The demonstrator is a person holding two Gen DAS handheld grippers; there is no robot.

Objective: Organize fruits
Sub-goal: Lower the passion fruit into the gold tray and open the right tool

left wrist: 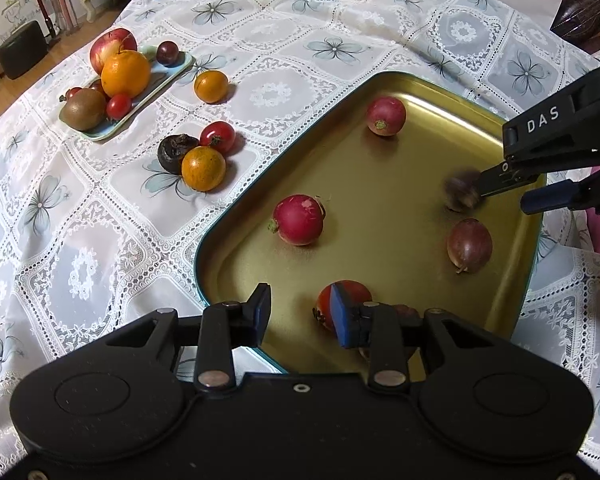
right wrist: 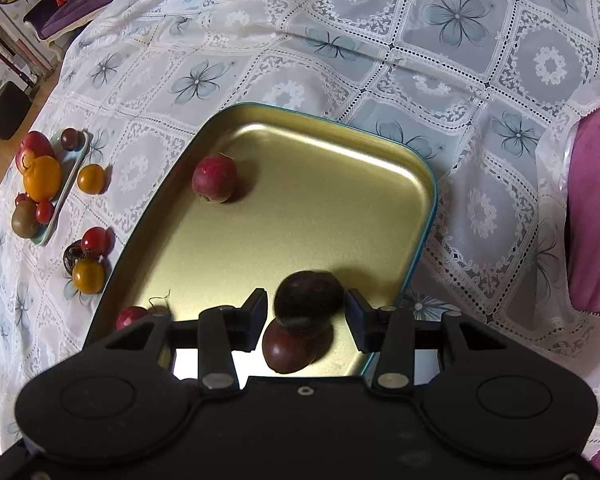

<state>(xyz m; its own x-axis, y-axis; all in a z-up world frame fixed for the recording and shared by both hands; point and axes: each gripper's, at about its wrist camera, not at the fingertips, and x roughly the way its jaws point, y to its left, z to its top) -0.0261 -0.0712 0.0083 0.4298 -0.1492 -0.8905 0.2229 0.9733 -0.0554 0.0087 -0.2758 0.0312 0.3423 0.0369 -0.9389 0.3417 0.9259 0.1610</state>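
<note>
Left gripper (left wrist: 302, 314): jaws parted with a clear gap, nothing between the pads; it hangs over the near corner of the gold tray (left wrist: 236, 216).
Tomato (left wrist: 342, 304): red, on the tray floor, partly hidden behind the left gripper's right-hand pad; whether it touches the pad cannot be told.
Right gripper (right wrist: 306, 314): jaws apart, a dark round fruit (right wrist: 310, 298) between the pads; it looks blurred. A sliver of gap shows on each side, so no firm grip can be read.
Second dark fruit (right wrist: 286, 350): reddish-brown, on the tray just below the blurred one, overlapping it in the right wrist view.
Same pair, left wrist view: right gripper's tips at the blurred fruit near the tray's right wall; the purple-brown fruit (left wrist: 470, 245) lies just beside it.
Radishes: one mid-tray (left wrist: 299, 220), one at the far corner (left wrist: 386, 116).
Tablecloth (left wrist: 300, 40): lace, floral.
Loose group left of tray: yellow tomato (left wrist: 203, 168), red tomato (left wrist: 217, 137), dark wrinkled fruit (left wrist: 174, 153), touching.
Farther: lone yellow tomato (left wrist: 211, 86) beside a pale dish (left wrist: 176, 68).
Dish contents: orange (left wrist: 125, 73), apple (left wrist: 112, 46), kiwi (left wrist: 84, 109), small red tomatoes, dark plum (left wrist: 167, 53).
</note>
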